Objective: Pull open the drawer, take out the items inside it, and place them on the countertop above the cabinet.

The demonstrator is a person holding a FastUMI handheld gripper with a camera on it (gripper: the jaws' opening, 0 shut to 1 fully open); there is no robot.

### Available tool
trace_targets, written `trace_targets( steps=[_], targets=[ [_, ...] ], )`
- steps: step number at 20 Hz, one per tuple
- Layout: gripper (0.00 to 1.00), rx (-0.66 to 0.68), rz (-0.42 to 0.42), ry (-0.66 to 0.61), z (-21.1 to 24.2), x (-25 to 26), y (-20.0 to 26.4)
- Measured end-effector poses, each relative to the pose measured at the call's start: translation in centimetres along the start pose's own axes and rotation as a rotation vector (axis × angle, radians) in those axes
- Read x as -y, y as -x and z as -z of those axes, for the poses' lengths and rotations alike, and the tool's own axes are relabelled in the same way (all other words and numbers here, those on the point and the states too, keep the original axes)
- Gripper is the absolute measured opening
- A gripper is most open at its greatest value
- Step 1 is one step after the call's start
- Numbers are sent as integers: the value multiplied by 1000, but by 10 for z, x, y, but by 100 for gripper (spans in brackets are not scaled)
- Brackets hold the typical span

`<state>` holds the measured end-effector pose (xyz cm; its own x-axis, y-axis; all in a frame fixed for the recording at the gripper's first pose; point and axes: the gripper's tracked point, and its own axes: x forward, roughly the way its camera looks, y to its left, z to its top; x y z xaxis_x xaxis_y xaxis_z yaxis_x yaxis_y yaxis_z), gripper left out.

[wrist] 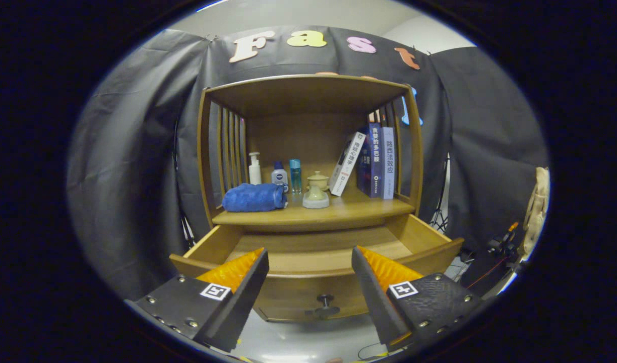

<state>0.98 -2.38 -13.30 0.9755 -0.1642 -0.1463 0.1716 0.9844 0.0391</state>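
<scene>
While pulled well out from the wooden cabinet [308,151], drawer [313,257] seen as light wood, shallow, with one dark knob [324,305] centred on its front panel; no items made out on the visible part of its floor. Gripper [308,275] spread wide, holding nothing, fingers hovering over the drawer's front rim, knob between and just below them. Open room between the fingers and above the drawer's floor; drawer side walls flaring outward left and right. Desk [354,207] directly above the drawer, front edge bare toward the right, back crowded. Counted on it: one rolled blue towel [254,197] at left, three bottles [280,175] behind it, one pale lidded pot [317,180] with one small pale dish-like piece [315,198] before it, three books [374,160] at right, one leaning, two upright. Slatted cabinet sides closing in both ends of the desk, roof board overhead
</scene>
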Motion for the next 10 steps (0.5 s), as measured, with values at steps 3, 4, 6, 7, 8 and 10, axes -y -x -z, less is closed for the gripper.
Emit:
trace_targets(
  steps=[3,4,6,7,8,10],
  targets=[
    [99,25,0,-14,20,1,6],
    [99,33,-3,-5,26,1,5],
    [99,32,0,40,41,3,1],
    [99,22,2,48,51,4,-2],
    [99,8,2,44,61,4,-4],
    [99,-10,4,33,74,7,-10]
  ],
)
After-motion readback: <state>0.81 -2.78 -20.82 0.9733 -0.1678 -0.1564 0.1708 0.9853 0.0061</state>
